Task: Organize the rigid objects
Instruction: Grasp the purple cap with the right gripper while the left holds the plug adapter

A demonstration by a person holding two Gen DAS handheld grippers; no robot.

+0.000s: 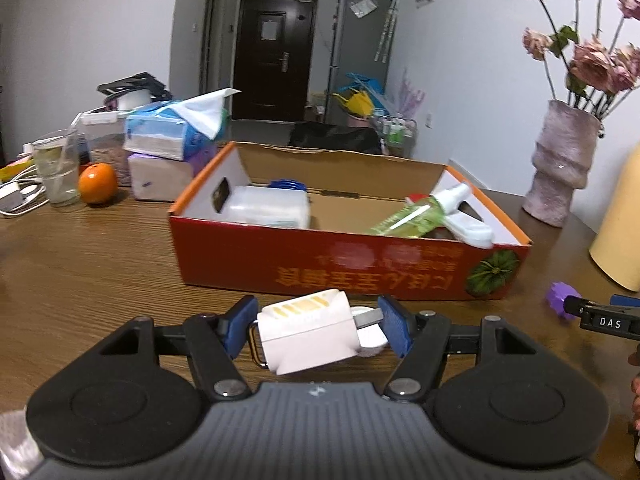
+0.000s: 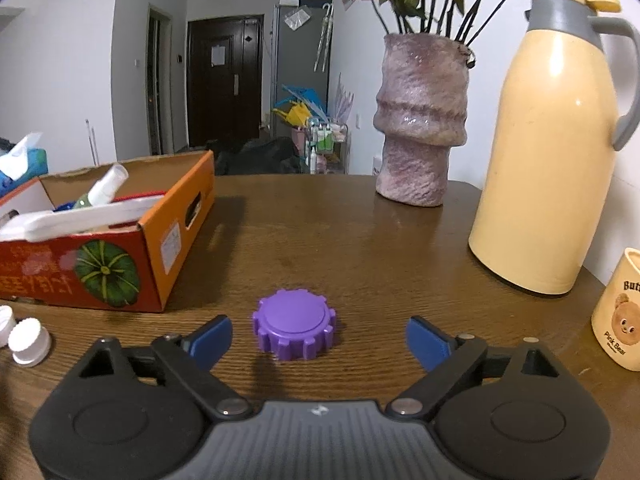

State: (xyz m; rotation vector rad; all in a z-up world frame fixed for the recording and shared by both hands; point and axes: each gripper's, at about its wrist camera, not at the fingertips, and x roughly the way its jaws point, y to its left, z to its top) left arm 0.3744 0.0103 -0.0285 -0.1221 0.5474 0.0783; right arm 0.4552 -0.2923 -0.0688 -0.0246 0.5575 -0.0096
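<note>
At the bottom centre of the left wrist view, the left claw (image 1: 316,330) clamps a small white boxy object (image 1: 308,330) just in front of the red cardboard box (image 1: 344,268) on the wooden worktop (image 1: 92,272). Low in the right wrist view, the right claw (image 2: 319,338) stands wide around a purple toothed cap (image 2: 294,330) without touching it.
</note>
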